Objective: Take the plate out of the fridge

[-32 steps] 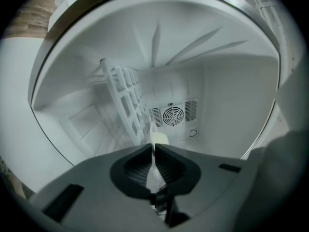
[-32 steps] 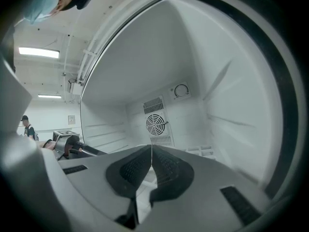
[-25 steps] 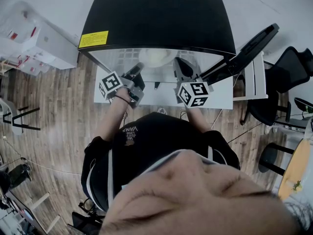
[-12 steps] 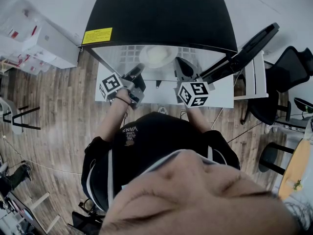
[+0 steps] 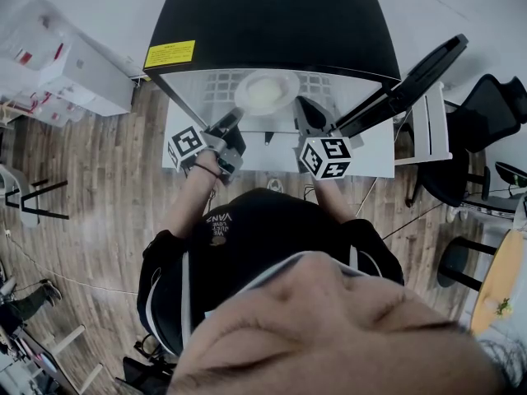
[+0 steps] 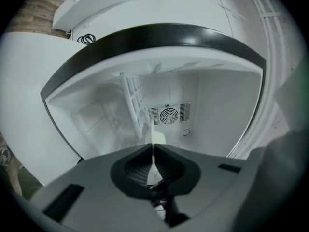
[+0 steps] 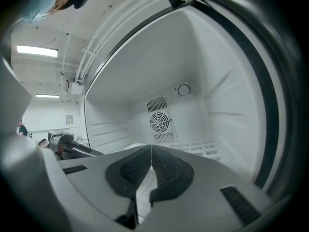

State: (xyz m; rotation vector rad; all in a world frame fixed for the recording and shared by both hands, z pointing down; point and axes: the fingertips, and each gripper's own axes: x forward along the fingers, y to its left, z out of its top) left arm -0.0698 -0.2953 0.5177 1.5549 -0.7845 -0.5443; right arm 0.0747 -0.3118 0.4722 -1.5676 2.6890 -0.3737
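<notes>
A white plate point(image 5: 266, 91) lies on the wire shelf point(image 5: 216, 89) inside the open black fridge point(image 5: 272, 23). My left gripper point(image 5: 233, 120) reaches in at the plate's left rim. In the left gripper view the jaws point(image 6: 153, 146) are shut, with the plate point(image 6: 158, 138) seen edge-on as a thin white strip pinched between them. My right gripper point(image 5: 306, 109) is beside the plate's right rim. Its jaws point(image 7: 151, 148) are shut with nothing seen between them.
The fridge door point(image 5: 408, 81) stands open to the right. The white fridge interior has a fan grille point(image 7: 159, 121) on the back wall. White boxes point(image 5: 66, 64) sit left of the fridge, and black chairs point(image 5: 478, 138) are on the right.
More of the plate shows in the fridge opening than one second ago, now almost a full disc. Both grippers have stayed nearly in place.
</notes>
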